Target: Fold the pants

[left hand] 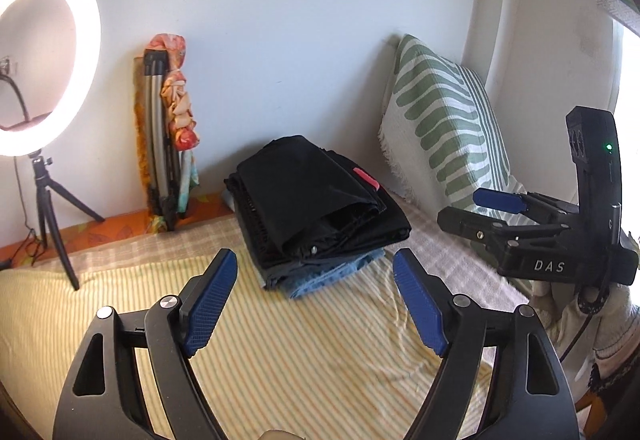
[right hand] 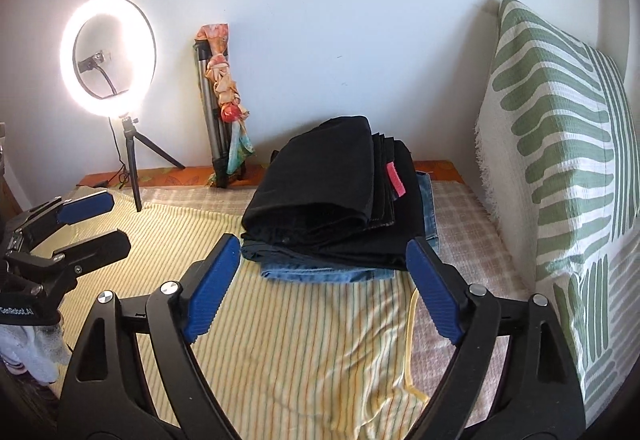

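Your left gripper (left hand: 314, 304) and right gripper (right hand: 322, 288) are both spread wide, holding nothing. The folded pants (right hand: 332, 196) lie just beyond your fingertips

A bed with a yellow striped sheet (right hand: 280, 340) carries a stack of folded pants (right hand: 336, 196), a ring light tripod (right hand: 134, 160) and a green-patterned cushion (right hand: 560, 168).

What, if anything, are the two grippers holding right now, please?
Nothing is held. The left gripper and right gripper both hover with jaws open above the striped bedspread, short of the stack of folded pants.
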